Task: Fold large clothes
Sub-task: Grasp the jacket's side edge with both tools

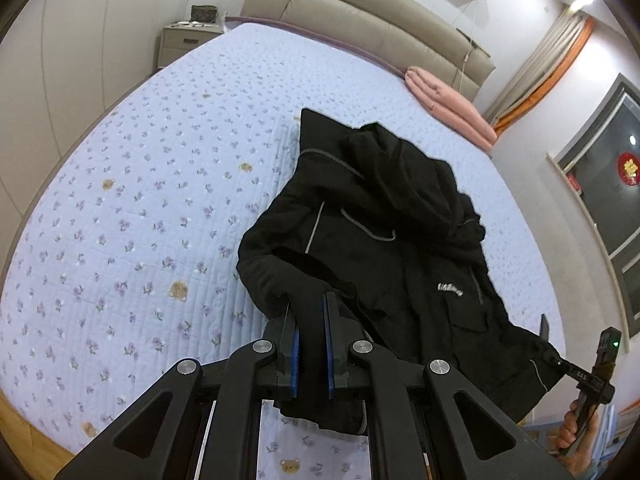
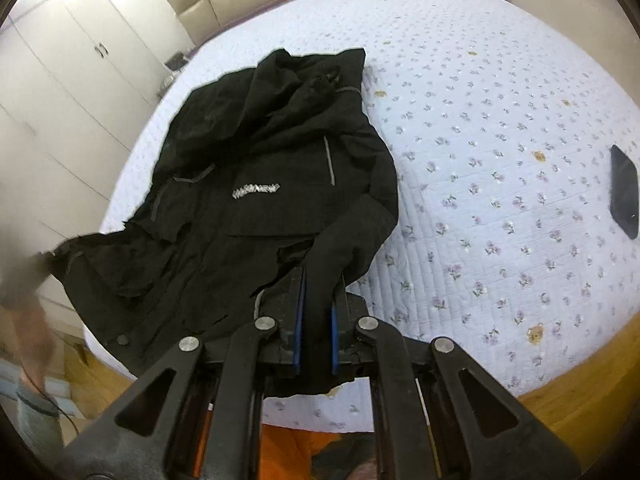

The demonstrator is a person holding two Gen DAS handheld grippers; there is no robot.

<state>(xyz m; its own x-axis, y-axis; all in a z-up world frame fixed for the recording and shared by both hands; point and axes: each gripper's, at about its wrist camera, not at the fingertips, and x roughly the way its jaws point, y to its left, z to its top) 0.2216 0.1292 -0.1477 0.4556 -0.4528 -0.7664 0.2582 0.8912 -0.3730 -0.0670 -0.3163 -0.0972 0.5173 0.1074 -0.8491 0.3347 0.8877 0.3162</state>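
A large black jacket [image 1: 384, 232] with a white chest logo lies crumpled on the bed, hood end towards the headboard. My left gripper [image 1: 310, 304] is shut on a black fold of its hem or sleeve near the bed's foot. In the right wrist view the jacket [image 2: 248, 168] spreads ahead and to the left. My right gripper [image 2: 322, 280] is shut on another black fold of it at the near edge. The right gripper also shows at the lower right of the left wrist view [image 1: 568, 364], holding the jacket's far corner.
The bed [image 1: 140, 200] has a pale blue flowered quilt. A folded pink blanket [image 1: 448, 108] lies by the beige headboard. A nightstand [image 1: 184, 40] stands at the far left. A dark phone [image 2: 624, 192] lies on the quilt to the right. White wardrobes [image 2: 60, 80] line the left wall.
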